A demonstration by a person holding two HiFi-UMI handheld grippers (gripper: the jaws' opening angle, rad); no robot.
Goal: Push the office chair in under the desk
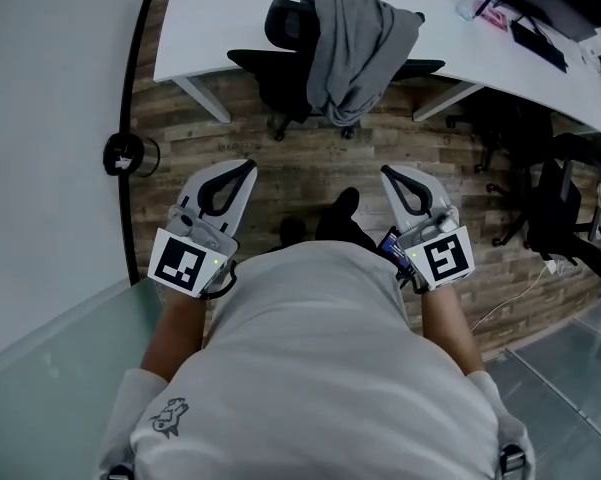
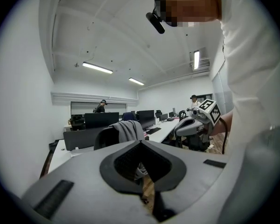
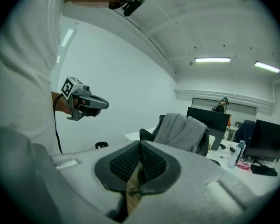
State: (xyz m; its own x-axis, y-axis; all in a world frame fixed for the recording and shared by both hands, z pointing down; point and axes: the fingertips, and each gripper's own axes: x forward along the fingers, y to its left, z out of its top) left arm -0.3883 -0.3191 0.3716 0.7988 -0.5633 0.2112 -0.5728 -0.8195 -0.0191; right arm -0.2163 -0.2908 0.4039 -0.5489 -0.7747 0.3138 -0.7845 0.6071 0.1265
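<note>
While the office chair [image 1: 285,28] is standing at the tabletop [image 1: 210,18] edge, the left claw [image 1: 248,168] and right claw [image 1: 386,173] are hovering closed and empty, well short of it; even pressure on both backrest sides is advisable.

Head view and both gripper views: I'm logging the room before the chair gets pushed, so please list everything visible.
office chair: one, black, at the desk's near edge
garment: one, grey, draped over the chair's back
desk: one, white, across the top of the head view
bottle: one, clear, on the desk at right
second chair: one, black, far right
round object: one, black, on the floor by the left wall
floor: one, brown wood pattern
monitors: at least two, black, farther desks
people: two, room's far end
left gripper: one, grey-white, shut, empty
right gripper: one, grey-white, shut, empty
</note>
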